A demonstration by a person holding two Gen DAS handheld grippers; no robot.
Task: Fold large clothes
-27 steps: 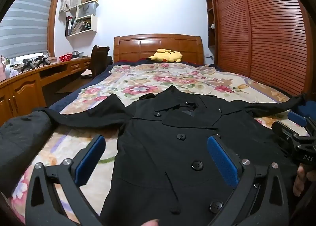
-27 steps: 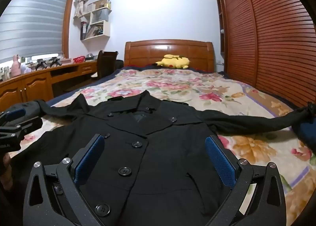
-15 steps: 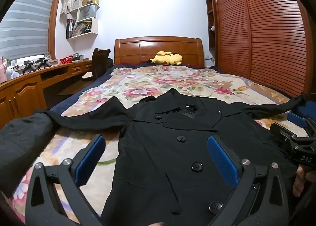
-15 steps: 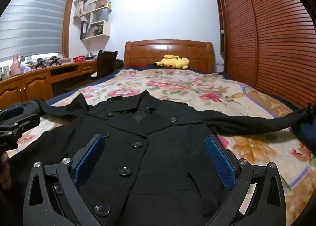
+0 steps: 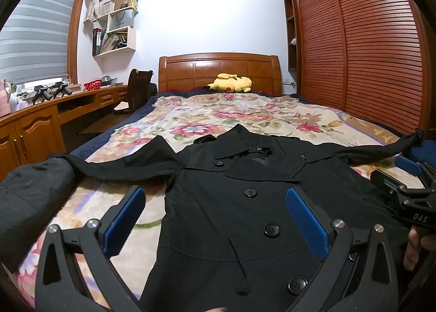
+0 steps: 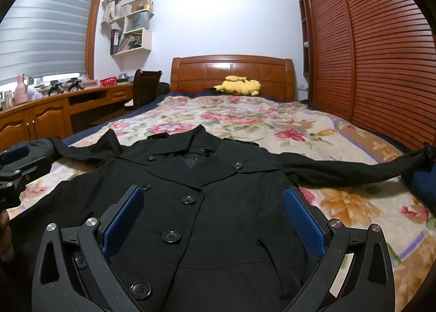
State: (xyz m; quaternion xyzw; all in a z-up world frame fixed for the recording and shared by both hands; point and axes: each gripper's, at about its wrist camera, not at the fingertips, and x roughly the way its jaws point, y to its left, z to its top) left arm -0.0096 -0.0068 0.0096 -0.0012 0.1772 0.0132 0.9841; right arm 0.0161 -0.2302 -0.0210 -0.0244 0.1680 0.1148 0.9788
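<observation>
I see the black coat lying flat on the bed, front side up, buttons closed, with both sleeves stretched out to the sides. My left gripper hovers above the coat's lower part with jaws wide apart and nothing between them. My right gripper is also wide and empty, beside the left one. A yellow plush toy rests near the headboard.

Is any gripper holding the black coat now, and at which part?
No. The left gripper and the right gripper are both open above the black coat, gripping nothing.
</observation>
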